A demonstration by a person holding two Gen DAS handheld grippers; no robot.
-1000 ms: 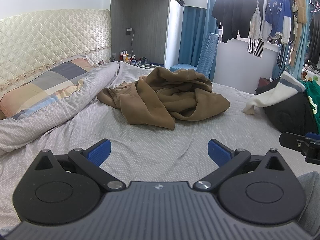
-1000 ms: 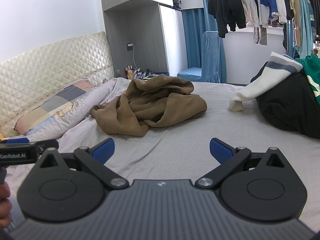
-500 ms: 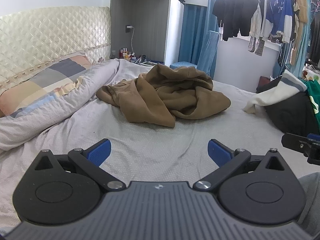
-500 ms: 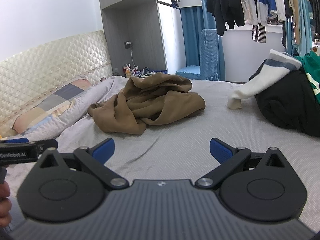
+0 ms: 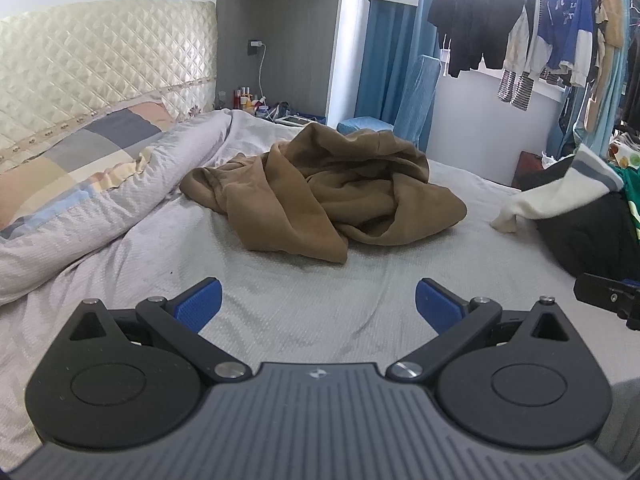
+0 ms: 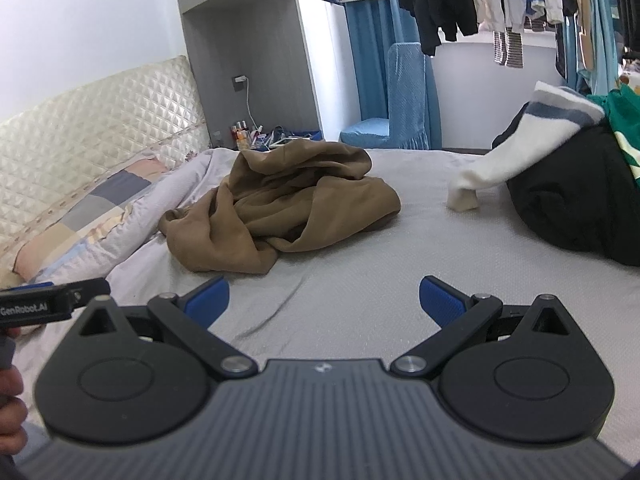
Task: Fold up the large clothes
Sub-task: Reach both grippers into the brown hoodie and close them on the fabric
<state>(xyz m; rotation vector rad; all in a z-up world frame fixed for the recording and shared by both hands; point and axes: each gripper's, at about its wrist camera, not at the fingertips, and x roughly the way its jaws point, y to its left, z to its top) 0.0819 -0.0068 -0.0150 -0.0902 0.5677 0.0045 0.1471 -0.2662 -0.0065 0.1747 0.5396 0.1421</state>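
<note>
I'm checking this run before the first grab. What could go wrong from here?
The brown garment lies crumpled, with layers bunched, so the open left gripper or right gripper may pinch several layers instead of one edge. Its left part lies against the quilt, which could get caught too.

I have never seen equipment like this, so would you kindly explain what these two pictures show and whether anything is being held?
No robot is here: a person carries two handheld grippers, each with a fisheye camera looking forward along its blue-padded jaws. One picture comes from the left gripper, the other from the right gripper. Both have their jaws wide apart and hold nothing. Ahead, on the grey bedsheet, lies a crumpled brown garment, not yet folded. A pile of dark clothes with a white striped sleeve sits to the right, a checked pillow to the left.
</note>
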